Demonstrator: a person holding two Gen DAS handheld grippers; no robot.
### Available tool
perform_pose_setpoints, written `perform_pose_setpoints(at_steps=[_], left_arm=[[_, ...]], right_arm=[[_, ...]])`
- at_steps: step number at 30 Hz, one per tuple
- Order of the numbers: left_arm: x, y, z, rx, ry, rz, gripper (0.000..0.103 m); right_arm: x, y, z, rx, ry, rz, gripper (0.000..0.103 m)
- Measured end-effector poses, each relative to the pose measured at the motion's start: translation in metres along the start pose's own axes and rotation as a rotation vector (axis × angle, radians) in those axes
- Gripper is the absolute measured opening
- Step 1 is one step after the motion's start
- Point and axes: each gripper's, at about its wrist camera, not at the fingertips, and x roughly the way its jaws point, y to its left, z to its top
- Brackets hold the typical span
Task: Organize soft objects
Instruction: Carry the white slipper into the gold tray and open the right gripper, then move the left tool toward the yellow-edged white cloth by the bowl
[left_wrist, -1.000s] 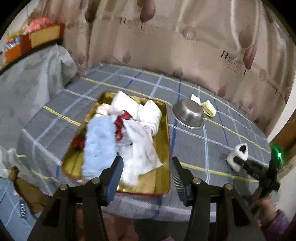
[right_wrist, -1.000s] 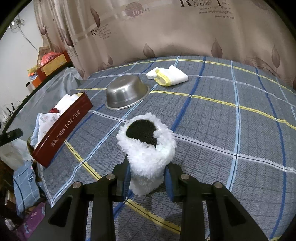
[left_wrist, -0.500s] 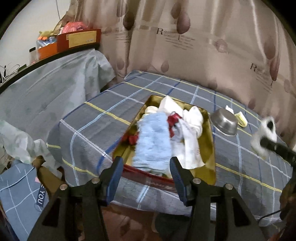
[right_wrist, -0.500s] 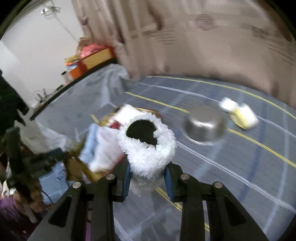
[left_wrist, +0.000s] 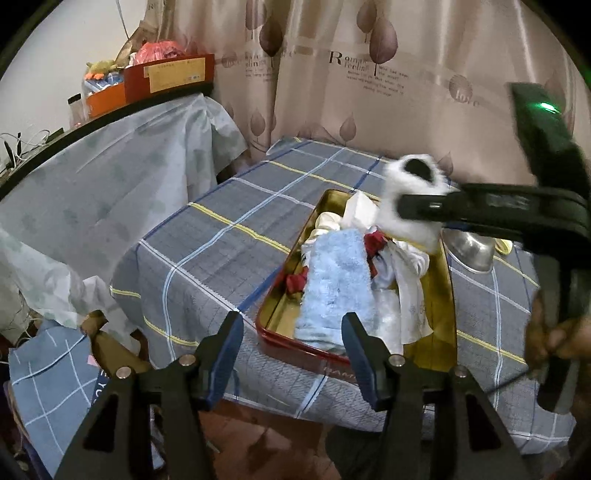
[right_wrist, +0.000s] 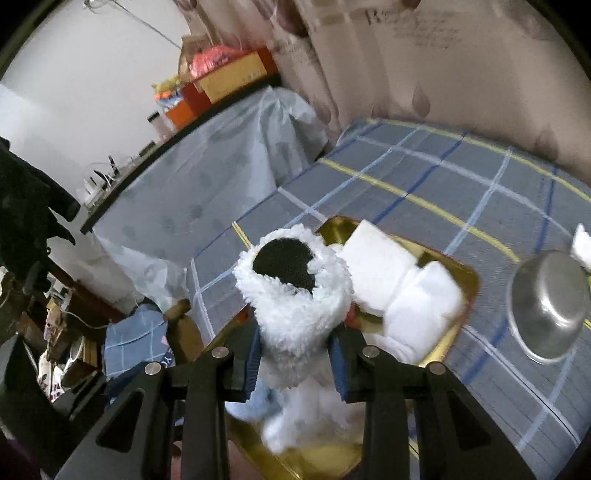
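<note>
A gold tin tray (left_wrist: 441, 295) with red outer walls sits on the plaid table (left_wrist: 229, 251). In it lie a light blue towel (left_wrist: 336, 280), white cloths (right_wrist: 384, 258) and a red cloth (left_wrist: 373, 240). My right gripper (right_wrist: 295, 343) is shut on a fluffy white pouch (right_wrist: 295, 299) with a black opening and holds it in the air over the tray. The left wrist view shows that pouch (left_wrist: 410, 181) above the tray's far end. My left gripper (left_wrist: 291, 325) hovers at the tray's near edge, its jaws opening with nothing between them.
A steel bowl (right_wrist: 550, 302) lies upside down to the right of the tray, a yellow-white cloth (left_wrist: 502, 245) behind it. Covered furniture (left_wrist: 110, 166) with boxes on top stands left of the table. A plaid bag (left_wrist: 48, 373) sits on the floor. A hand (left_wrist: 554, 332) holds the right gripper.
The right gripper lifted the fluffy pouch off the table's right side and carried it left, over the tray. The left gripper swung left, so the tray now lies right of centre.
</note>
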Motion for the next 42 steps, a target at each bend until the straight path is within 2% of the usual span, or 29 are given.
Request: perform_pose_setpoints(at_steps=[8, 14, 18, 21, 24, 29, 32, 37, 40, 42], left_arm=[[0.008, 0.005, 0.001, -0.015, 0.037, -0.005, 0.057], [0.014, 0.008, 0.001, -0.024, 0.061, -0.008, 0.057], [0.018, 0.007, 0.000, -0.019, 0.081, -0.001, 0.057], [0.020, 0.007, -0.001, -0.014, 0.090, 0.009, 0.057], [0.021, 0.007, -0.001, -0.014, 0.093, 0.016, 0.057], [0.023, 0.009, -0.001, -0.017, 0.105, 0.018, 0.057], [0.024, 0.010, -0.001, -0.015, 0.108, 0.022, 0.057], [0.024, 0.007, -0.003, 0.002, 0.108, 0.031, 0.057], [0.023, 0.005, -0.003, 0.015, 0.106, 0.040, 0.057], [0.022, 0.004, -0.003, 0.021, 0.103, 0.045, 0.057]], right_arm=[[0.050, -0.001, 0.013, 0.022, 0.090, -0.017, 0.030], [0.075, -0.001, 0.010, 0.024, 0.172, -0.033, 0.031], [0.081, -0.003, 0.007, 0.031, 0.189, -0.028, 0.032], [0.080, -0.003, 0.008, 0.024, 0.181, -0.028, 0.037], [0.074, 0.001, 0.009, 0.006, 0.157, -0.038, 0.049], [0.060, 0.007, 0.008, -0.020, 0.117, -0.060, 0.054], [0.045, 0.008, 0.004, -0.022, 0.077, -0.068, 0.071], [0.002, -0.002, -0.007, 0.021, -0.052, -0.043, 0.071], [-0.031, -0.018, -0.025, 0.046, -0.130, -0.079, 0.072], [-0.053, -0.034, -0.041, 0.052, -0.166, -0.143, 0.077]])
